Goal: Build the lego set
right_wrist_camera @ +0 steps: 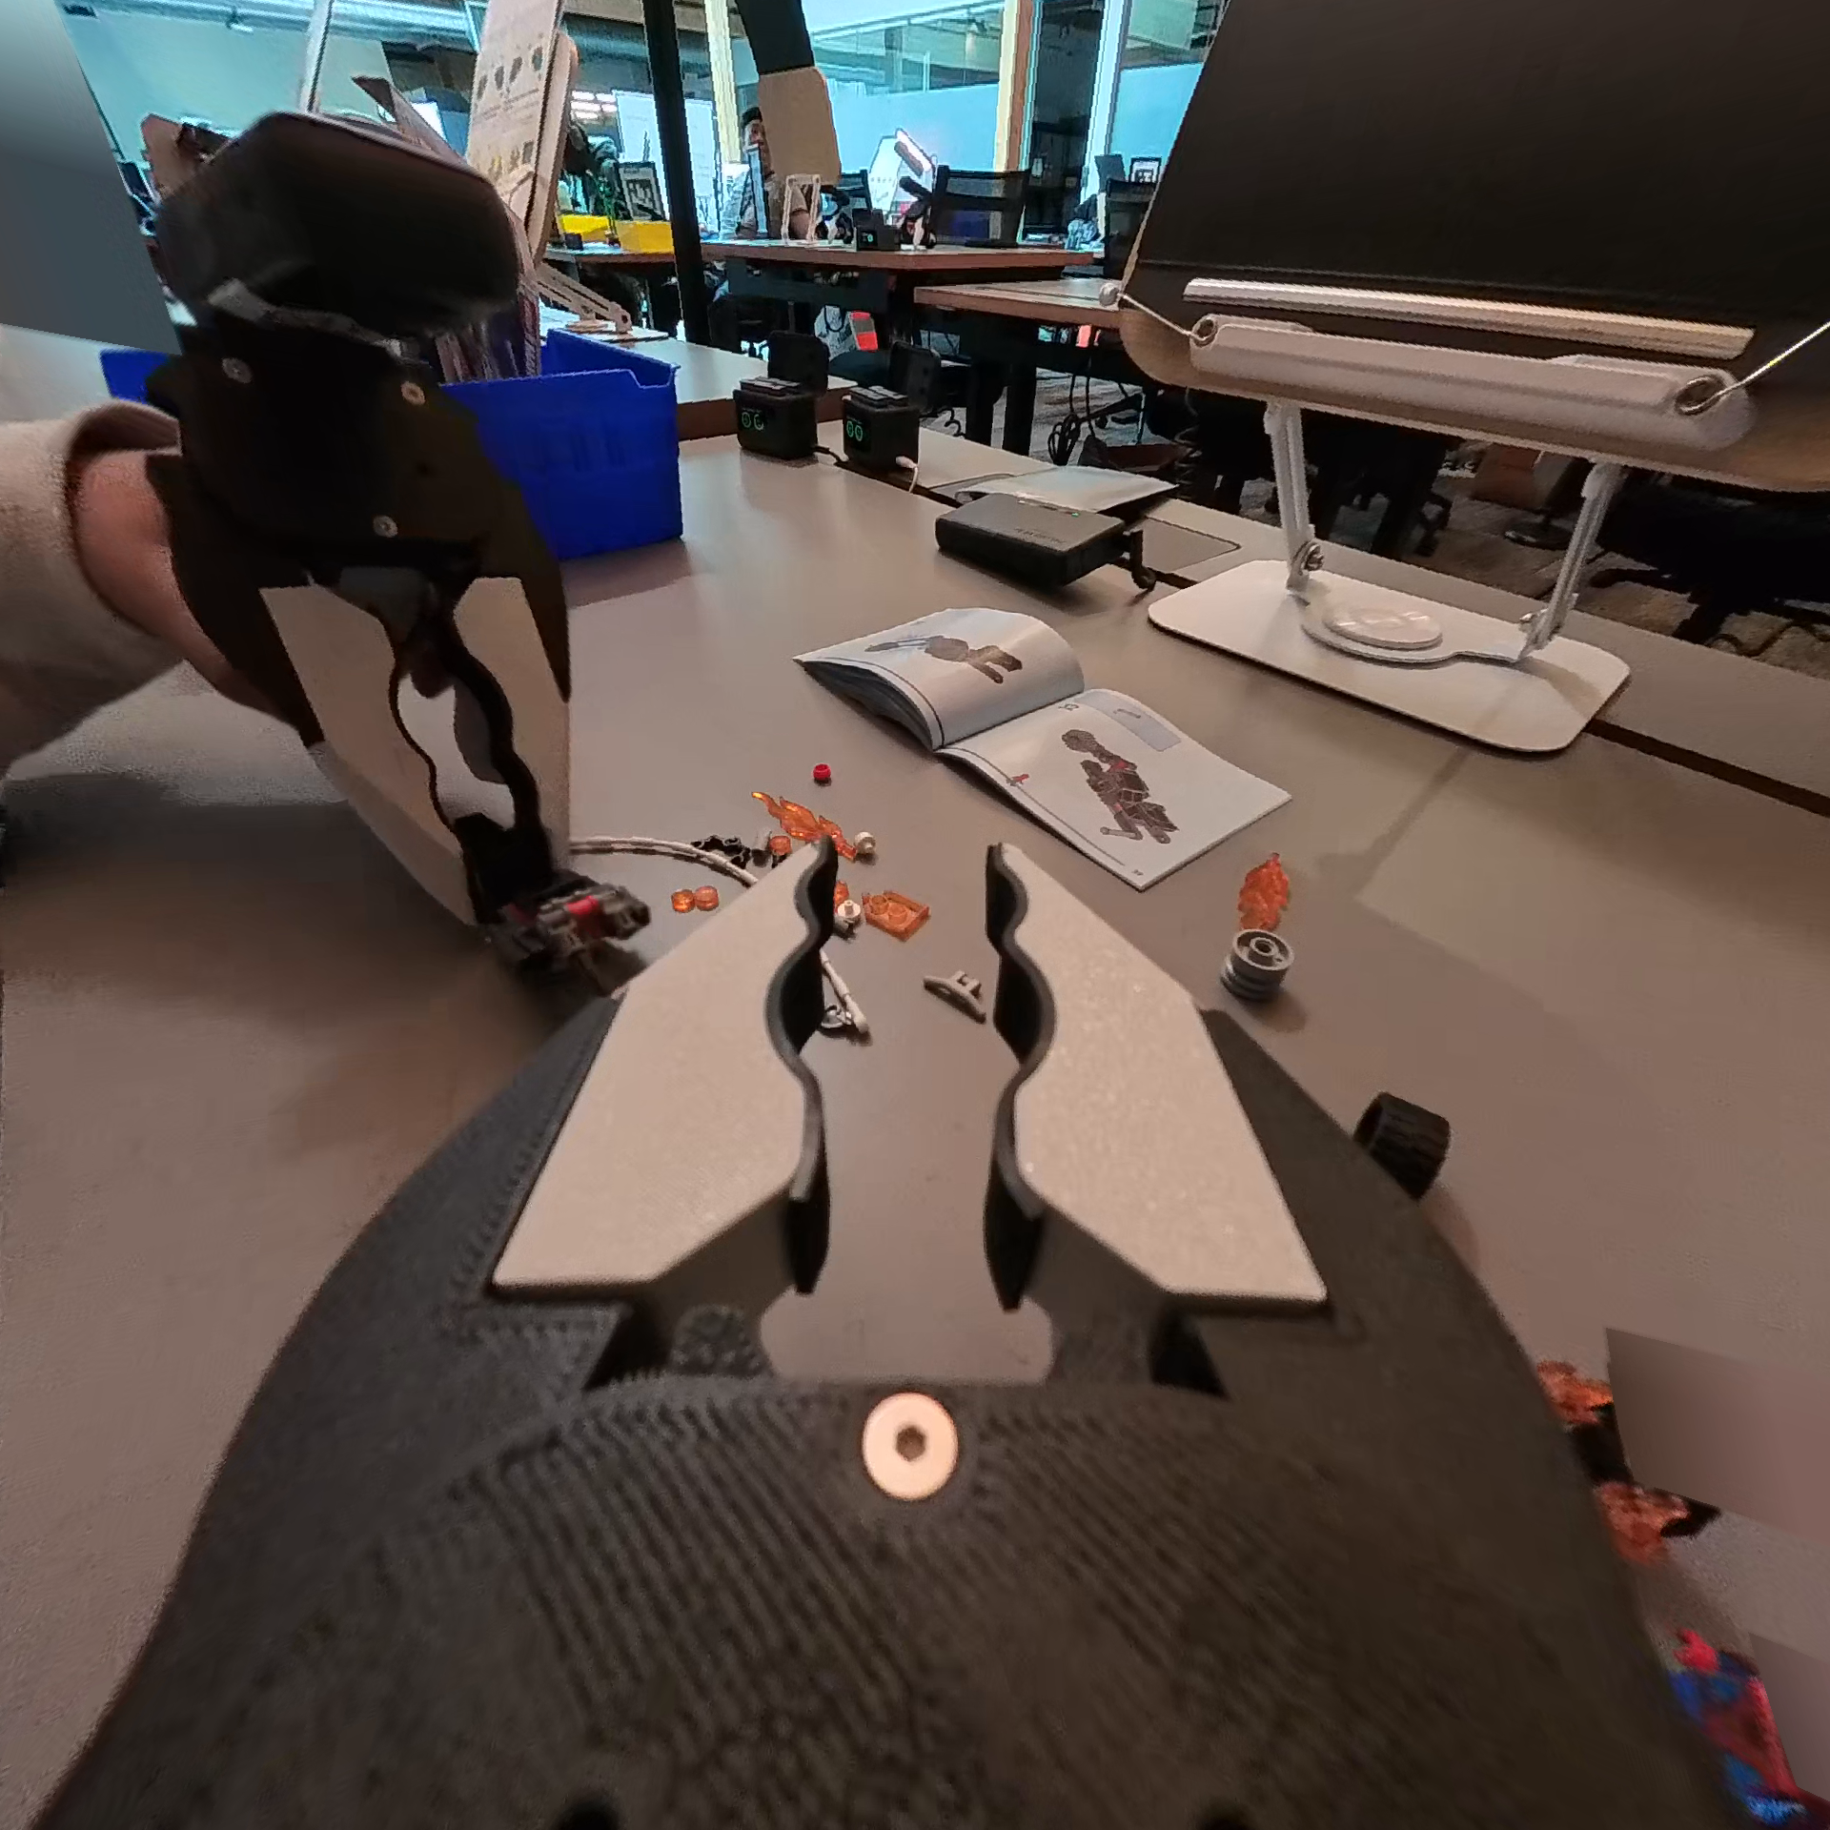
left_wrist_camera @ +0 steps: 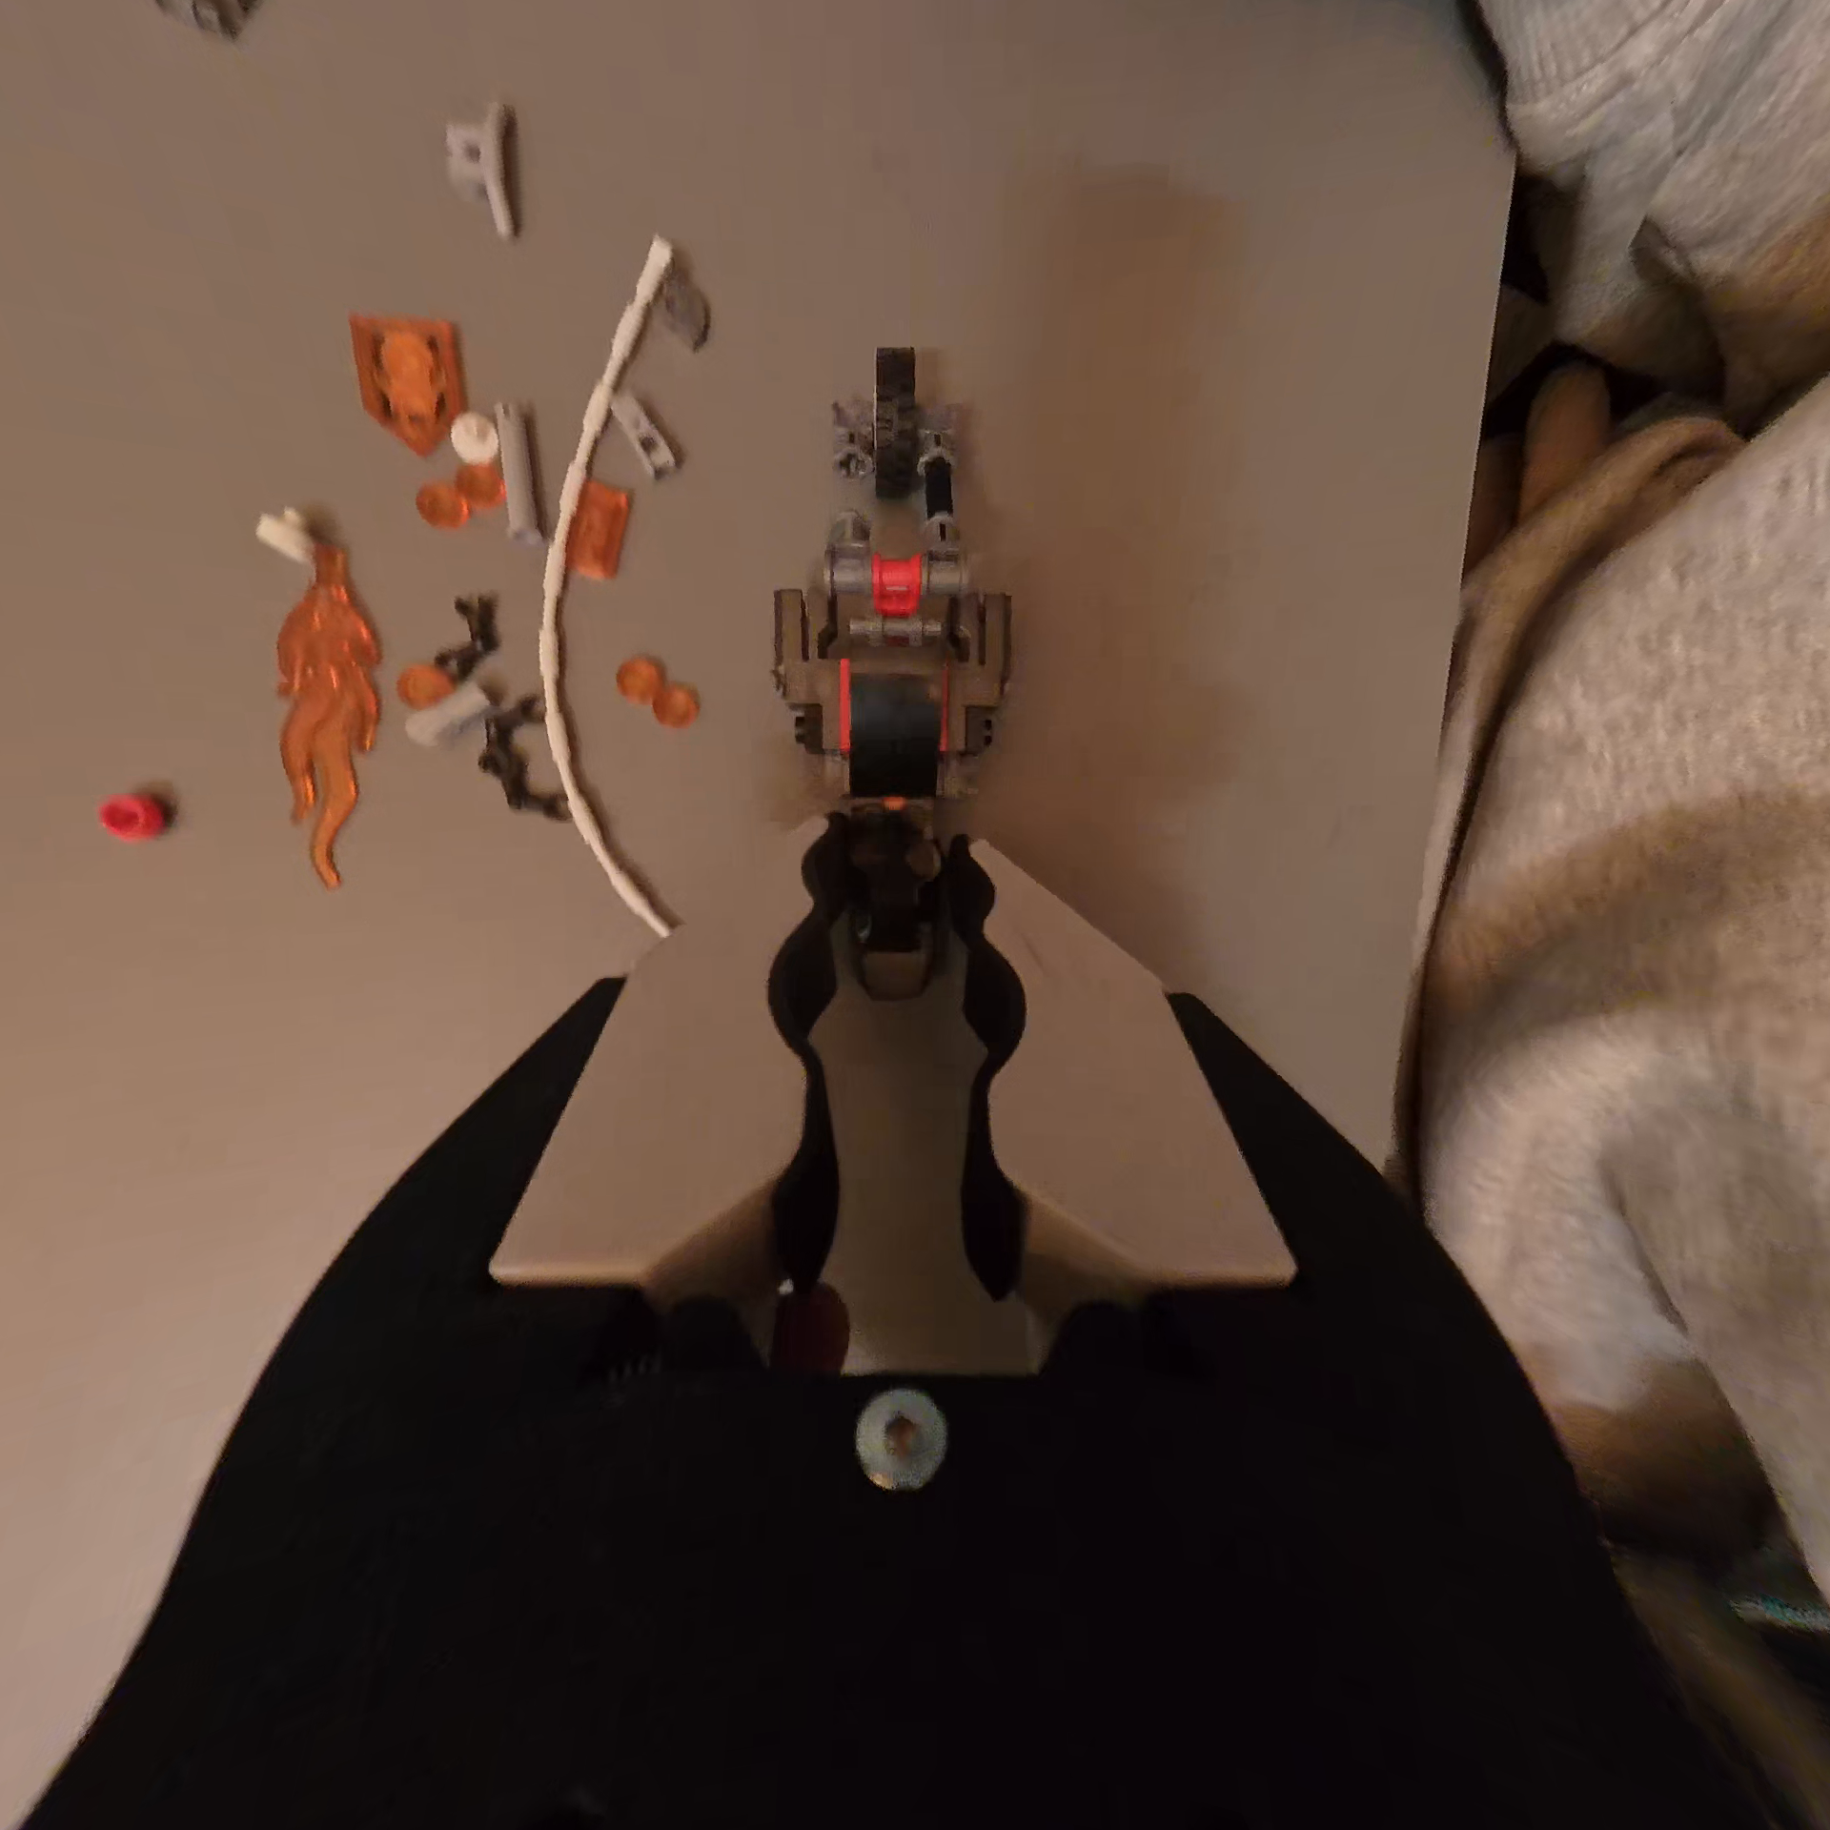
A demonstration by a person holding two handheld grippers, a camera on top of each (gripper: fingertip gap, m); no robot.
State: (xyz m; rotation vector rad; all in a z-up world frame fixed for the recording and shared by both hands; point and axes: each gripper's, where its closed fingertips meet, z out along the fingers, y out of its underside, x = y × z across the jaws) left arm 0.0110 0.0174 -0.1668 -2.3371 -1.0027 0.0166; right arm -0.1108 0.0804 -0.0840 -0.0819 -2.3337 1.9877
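left gripper (left_wrist_camera: 896, 852) clamps the rear of the lego model (left_wrist_camera: 891, 683), whose long axis runs straight ahead along the tabletop (left_wrist_camera: 1188, 495); right gripper (right_wrist_camera: 903, 871) hovers open, loose pieces (right_wrist_camera: 896, 911) just ahead.

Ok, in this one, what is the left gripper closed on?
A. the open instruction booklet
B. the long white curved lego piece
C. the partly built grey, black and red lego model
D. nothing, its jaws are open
C: the left gripper pinches the near end of the partly built grey, black and red lego model on the grey table.
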